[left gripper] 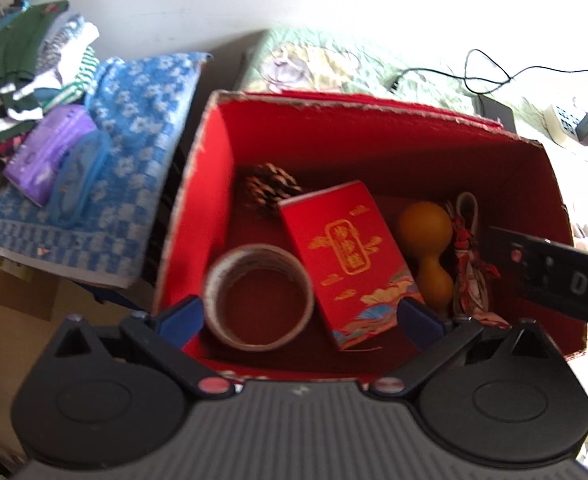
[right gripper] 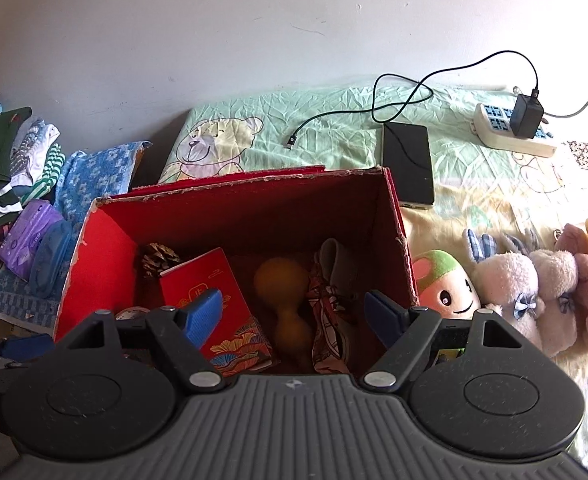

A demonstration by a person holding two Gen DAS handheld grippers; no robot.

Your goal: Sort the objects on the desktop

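Observation:
A red cardboard box (left gripper: pixel 213 152) (right gripper: pixel 105 256) stands open on the bed. Inside lie a tape roll (left gripper: pixel 259 304), a red packet (left gripper: pixel 350 260) (right gripper: pixel 213 296), a pine cone (left gripper: pixel 269 188) (right gripper: pixel 157 258), a yellow gourd (left gripper: pixel 428 244) (right gripper: pixel 283 300) and a patterned cloth item (left gripper: pixel 472 264) (right gripper: pixel 330 312). My left gripper (left gripper: pixel 300 318) is open and empty above the box's near side, over the tape roll. My right gripper (right gripper: pixel 294 316) is open and empty above the box's near edge; part of it shows at the right of the left wrist view (left gripper: pixel 554 276).
Plush toys (right gripper: pixel 510 284) lie right of the box. A phone (right gripper: pixel 408 164), a cable (right gripper: pixel 398 100) and a power strip with charger (right gripper: pixel 514 128) lie behind on the green sheet. A blue towel (left gripper: pixel 133 128), purple pack (left gripper: pixel 49 152) and folded clothes (left gripper: pixel 25 60) are at left.

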